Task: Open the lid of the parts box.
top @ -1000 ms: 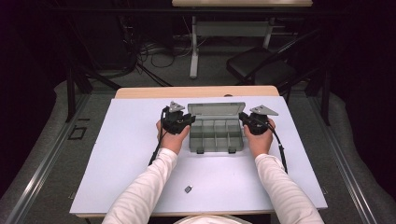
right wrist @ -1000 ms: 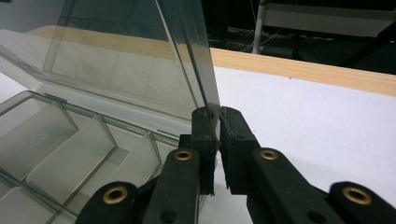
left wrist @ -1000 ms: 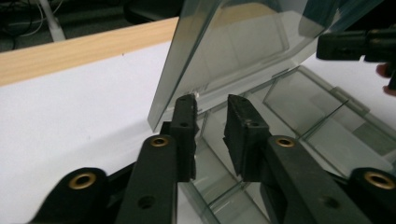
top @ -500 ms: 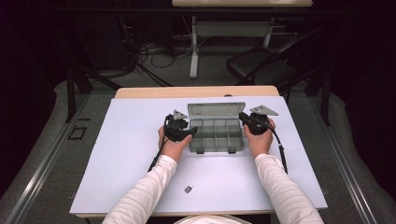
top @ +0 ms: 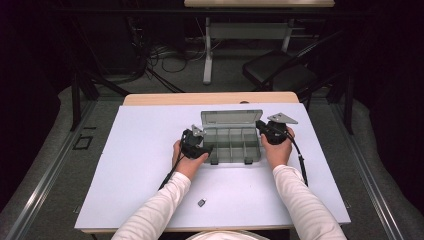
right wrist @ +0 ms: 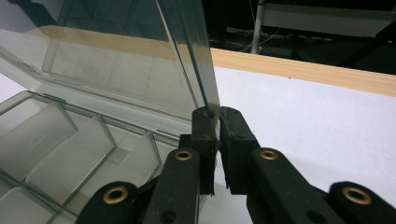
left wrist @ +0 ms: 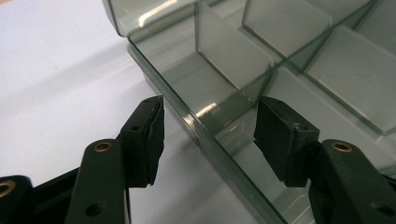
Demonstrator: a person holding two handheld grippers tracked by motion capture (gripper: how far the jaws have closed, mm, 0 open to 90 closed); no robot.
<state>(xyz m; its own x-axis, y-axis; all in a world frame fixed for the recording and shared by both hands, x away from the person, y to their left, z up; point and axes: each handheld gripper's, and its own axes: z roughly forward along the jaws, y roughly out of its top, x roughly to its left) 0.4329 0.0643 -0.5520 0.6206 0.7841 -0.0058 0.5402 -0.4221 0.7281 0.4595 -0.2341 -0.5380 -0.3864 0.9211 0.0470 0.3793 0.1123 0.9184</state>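
A translucent grey compartment box [top: 231, 145] lies at the middle of the white table, its lid [top: 231, 118] standing up at the back. My right gripper [top: 262, 128] is at the lid's right edge. In the right gripper view its jaws [right wrist: 218, 113] are shut on the edge of the lid [right wrist: 116, 60]. My left gripper [top: 203, 149] is low at the box's left end. Its jaws [left wrist: 212, 105] have just been opening and now straddle the box's wall [left wrist: 205, 137], one pad outside and one inside, neither pad touching it. The compartments [left wrist: 289, 70] look empty.
A small dark piece [top: 201, 202] lies on the white table top [top: 140, 165] near the front edge, between the person's forearms. A wooden strip [top: 165, 98] borders the table's far side. Beyond it stand a chair [top: 280, 72] and cables on the floor.
My left gripper has sunk from the lid's left corner to the box's left wall and its jaws have opened. The right gripper has stayed on the lid.
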